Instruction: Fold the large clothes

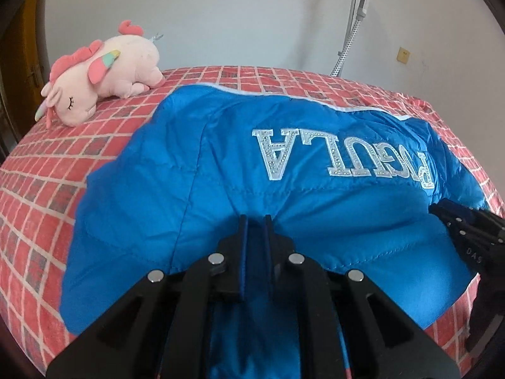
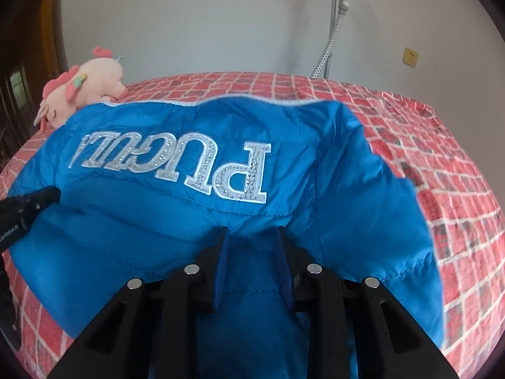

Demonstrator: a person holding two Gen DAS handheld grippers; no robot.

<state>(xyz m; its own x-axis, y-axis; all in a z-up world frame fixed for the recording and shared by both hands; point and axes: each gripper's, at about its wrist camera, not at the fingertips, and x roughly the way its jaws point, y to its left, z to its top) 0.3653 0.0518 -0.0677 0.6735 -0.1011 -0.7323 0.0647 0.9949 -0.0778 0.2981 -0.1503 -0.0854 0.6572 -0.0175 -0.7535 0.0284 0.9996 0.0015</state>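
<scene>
Blue quilted jacket [image 1: 240, 170] lies spread on the bed [image 1: 47, 170] straight ahead of both your tools, its silver rhinestone lettering [image 1: 344, 158] upside down to you and its white-edged hem [image 2: 246, 99] on the far side. Your left tool [image 1: 255, 221] has its fingers nearly together, pinching a ridge of the jacket's near edge. Your right tool [image 2: 252, 233] has its fingers wider apart with blue fabric bunched between them; you cannot tell from here whether they actually press on it. Each tool shows at the edge of the other's view, both along that same near edge. Beyond the jacket, ahead and to the left, a pink plush unicorn [image 1: 101, 72] rests on the red brick-patterned bedcover, just beside the jacket's far corner. Past the bed, ahead and to the right, a garment steamer pole [image 1: 350, 25] stands against the white wall [image 1: 236, 15].
</scene>
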